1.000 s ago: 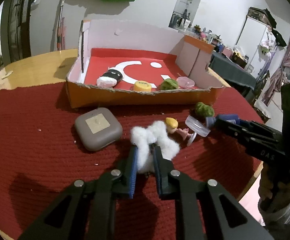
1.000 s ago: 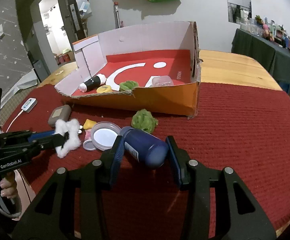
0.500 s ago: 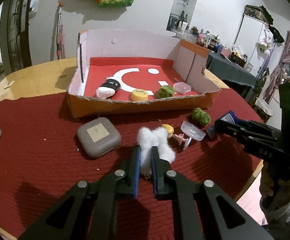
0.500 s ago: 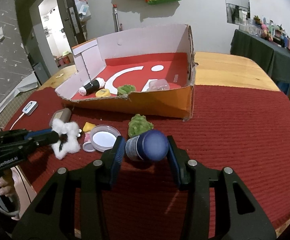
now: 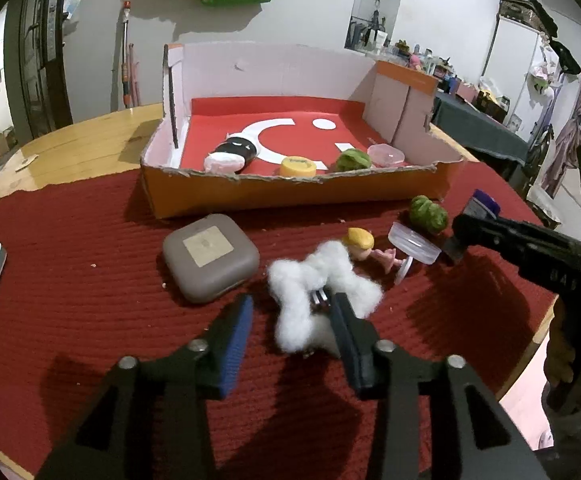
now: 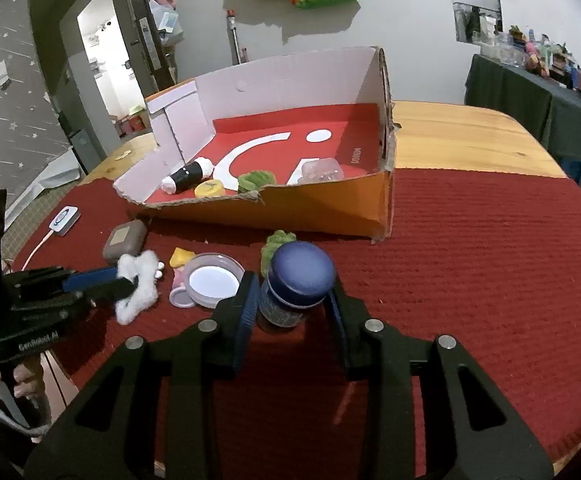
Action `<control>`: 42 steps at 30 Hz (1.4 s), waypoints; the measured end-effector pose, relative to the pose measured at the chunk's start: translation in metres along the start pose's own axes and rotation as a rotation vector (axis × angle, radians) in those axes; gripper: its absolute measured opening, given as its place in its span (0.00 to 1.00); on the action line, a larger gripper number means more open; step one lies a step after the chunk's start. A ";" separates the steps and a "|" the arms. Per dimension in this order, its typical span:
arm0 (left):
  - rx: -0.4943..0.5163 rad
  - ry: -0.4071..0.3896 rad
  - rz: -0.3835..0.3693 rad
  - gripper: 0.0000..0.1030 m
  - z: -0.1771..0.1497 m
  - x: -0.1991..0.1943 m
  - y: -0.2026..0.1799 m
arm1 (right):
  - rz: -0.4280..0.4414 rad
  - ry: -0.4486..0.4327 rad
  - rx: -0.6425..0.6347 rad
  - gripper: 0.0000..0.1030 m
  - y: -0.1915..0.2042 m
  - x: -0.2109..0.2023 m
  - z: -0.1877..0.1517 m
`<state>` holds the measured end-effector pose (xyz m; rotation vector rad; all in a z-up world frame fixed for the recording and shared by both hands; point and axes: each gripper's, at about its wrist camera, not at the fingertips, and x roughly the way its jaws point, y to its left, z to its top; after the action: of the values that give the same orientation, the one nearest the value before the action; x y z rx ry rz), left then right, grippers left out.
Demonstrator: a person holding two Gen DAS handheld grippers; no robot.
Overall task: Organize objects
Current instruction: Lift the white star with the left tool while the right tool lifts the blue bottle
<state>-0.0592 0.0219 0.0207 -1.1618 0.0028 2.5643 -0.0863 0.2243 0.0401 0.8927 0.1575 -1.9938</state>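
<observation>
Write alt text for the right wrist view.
The right tongs are closing on an upright blue bottle over a red mat. To the left, the left tongs are opening around white fluff; behind lies an open cardboard box holding small items.

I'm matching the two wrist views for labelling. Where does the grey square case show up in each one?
Left wrist: the grey case lies left of centre on the red mat, just ahead of the left tongs.
Right wrist: the case sits at the left, beyond the white fluff.
Shared landmark: the orange box, behind the case in both.
</observation>
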 end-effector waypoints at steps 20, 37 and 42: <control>0.028 0.003 -0.024 0.67 0.004 0.009 -0.007 | 0.155 0.032 0.164 0.28 -0.028 -0.008 0.003; 0.088 -0.019 -0.064 0.35 0.001 0.006 -0.017 | 0.174 0.037 0.165 0.28 -0.027 -0.010 0.000; 0.041 -0.027 -0.118 0.15 0.010 -0.003 -0.010 | 0.180 0.032 0.160 0.28 -0.026 -0.012 0.003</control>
<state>-0.0618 0.0315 0.0304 -1.0793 -0.0192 2.4647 -0.1045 0.2459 0.0446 1.0045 -0.0636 -1.8435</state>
